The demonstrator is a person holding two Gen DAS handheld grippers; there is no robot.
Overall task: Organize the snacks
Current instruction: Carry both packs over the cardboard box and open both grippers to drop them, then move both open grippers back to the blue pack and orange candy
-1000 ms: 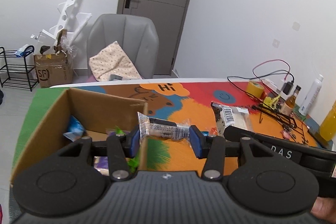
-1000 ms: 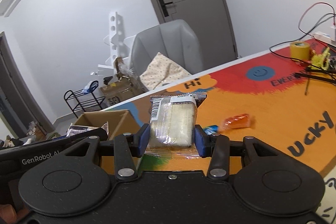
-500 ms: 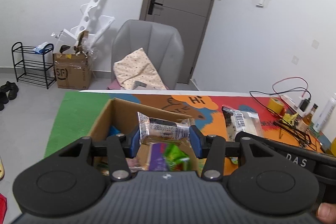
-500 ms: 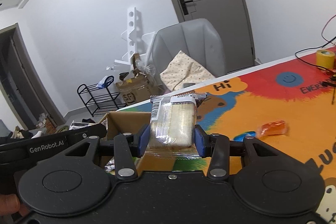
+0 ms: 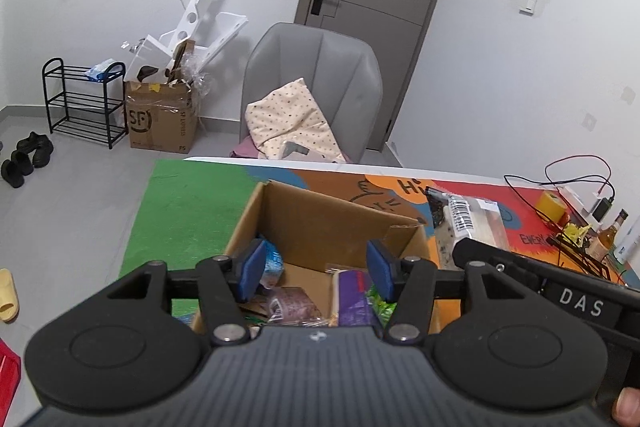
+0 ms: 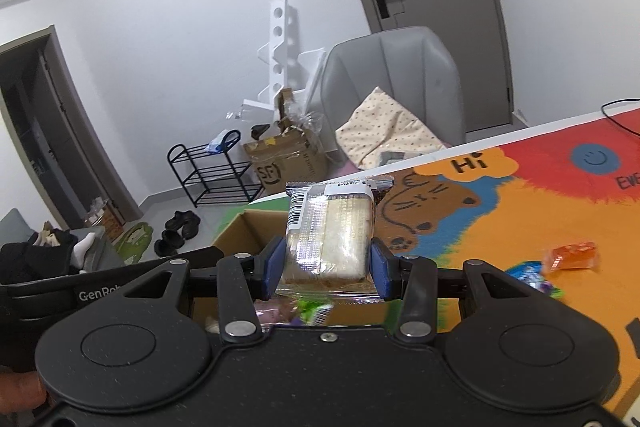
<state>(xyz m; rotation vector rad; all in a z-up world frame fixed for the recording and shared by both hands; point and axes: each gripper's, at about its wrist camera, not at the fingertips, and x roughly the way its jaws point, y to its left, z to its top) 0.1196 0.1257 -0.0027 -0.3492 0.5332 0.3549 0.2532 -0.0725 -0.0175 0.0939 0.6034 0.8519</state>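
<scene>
My left gripper hangs over the open cardboard box; its blue pads are spreading apart with nothing between them. Below the gap, inside the box, lie several wrapped snacks: a brown packet at about 6 o'clock, a purple one and a green one toward 5 o'clock, and a blue one at 9 o'clock behind the left pad.

My right gripper is clamped on a clear-wrapped sandwich pack, both pads pressing its sides; the pack stands upright with a barcode label on its upper left, the print too small to read. It sits above the near right edge of the box. In the left view the right tool reads "DAS"; in the right view the left tool reads "GenRob", the rest cut off.

On the colourful table mat, at 3 o'clock from the right gripper, lie an orange wrapper and a blue-purple one. Farther out the mat reads "Hi" beside a cartoon bear, then "EVE", cut off by the frame edge.

Beyond the table stands a grey chair with a spotted cushion, and at 10 o'clock a carton printed "SF" and "SF EXPRESS".
</scene>
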